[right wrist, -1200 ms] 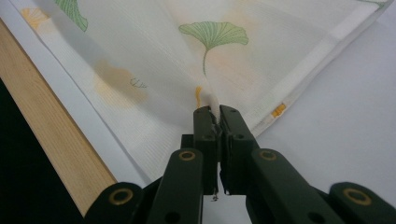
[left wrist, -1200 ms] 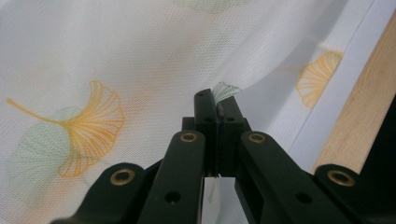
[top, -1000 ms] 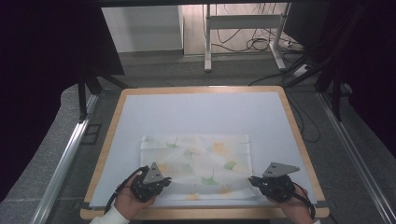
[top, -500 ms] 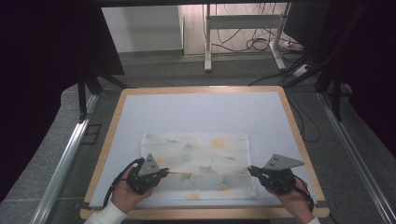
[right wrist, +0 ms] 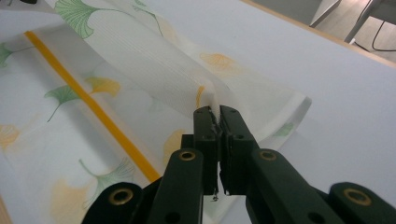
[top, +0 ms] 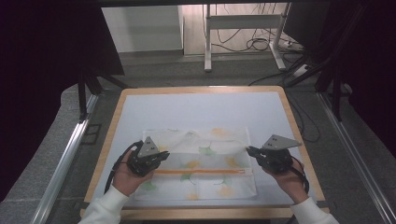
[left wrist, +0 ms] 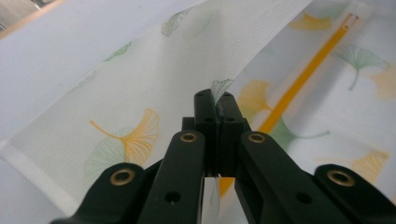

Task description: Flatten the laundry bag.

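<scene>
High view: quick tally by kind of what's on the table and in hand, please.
Leaf-print mesh bag: 1
Orange zipper strip: 1
Grippers, left gripper and right gripper, each clamped on the bag: 2
Table: 1
Total: 5

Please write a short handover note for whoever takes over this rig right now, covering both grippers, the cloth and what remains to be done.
Left gripper: shut on the left edge of the ginkgo-print cloth, lifted off the table.
Right gripper: shut on the cloth's right edge, also raised.
Cloth: sheer white fabric with green and yellow leaves and an orange stripe, lying near the table's front edge. The pinched layer is up and hangs between the grippers over the far half; the near half lies flat.
Done: both edges gripped and lifted.
Left: probably carry the raised layer across, lay the fold down, then release and smooth it.
</scene>
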Action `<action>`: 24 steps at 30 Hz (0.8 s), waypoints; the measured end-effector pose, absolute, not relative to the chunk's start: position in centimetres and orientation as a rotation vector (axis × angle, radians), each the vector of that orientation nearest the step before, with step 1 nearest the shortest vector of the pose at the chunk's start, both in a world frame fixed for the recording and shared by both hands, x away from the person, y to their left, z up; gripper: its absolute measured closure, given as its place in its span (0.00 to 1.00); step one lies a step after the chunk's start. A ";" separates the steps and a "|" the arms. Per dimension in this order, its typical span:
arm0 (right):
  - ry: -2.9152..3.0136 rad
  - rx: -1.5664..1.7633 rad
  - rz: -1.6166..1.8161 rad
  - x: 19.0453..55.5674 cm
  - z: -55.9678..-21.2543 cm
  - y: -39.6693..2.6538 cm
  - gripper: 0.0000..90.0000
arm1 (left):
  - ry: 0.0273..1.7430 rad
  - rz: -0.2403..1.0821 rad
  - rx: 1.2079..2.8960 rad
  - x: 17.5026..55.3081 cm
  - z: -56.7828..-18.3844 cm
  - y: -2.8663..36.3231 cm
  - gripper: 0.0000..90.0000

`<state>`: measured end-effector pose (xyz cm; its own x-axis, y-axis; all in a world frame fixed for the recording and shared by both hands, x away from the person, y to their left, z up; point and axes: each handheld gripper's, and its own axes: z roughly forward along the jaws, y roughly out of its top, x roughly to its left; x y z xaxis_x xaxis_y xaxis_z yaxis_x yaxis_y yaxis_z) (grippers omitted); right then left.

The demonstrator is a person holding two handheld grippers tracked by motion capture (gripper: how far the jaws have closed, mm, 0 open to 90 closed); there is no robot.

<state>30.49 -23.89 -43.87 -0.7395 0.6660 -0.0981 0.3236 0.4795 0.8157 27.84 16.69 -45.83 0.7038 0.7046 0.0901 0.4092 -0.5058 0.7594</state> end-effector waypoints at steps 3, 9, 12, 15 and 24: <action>2.318 0.832 1.150 31.2 -43.7 -23.8 0.95 | 0.851 0.521 2.162 28.7 -45.4 16.5 1.00; 2.293 0.859 1.155 32.8 -43.5 -23.6 0.95 | 0.873 0.499 2.150 30.0 -45.5 16.4 1.00; 2.288 0.874 1.159 33.3 -43.8 -23.8 0.95 | 0.873 0.493 2.166 30.4 -45.8 16.2 1.00; 2.289 0.886 1.156 33.7 -44.0 -23.9 0.95 | 0.881 0.480 2.163 30.9 -45.9 16.2 1.00; 2.289 0.897 1.150 34.8 -44.1 -23.8 0.95 | 0.900 0.470 2.157 31.9 -45.7 16.2 1.00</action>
<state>34.79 -23.79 -44.08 -0.7013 0.7081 -0.0820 0.3571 0.4486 0.8193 31.92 16.15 -45.75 0.6866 0.7254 0.0486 0.4542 -0.4802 0.7504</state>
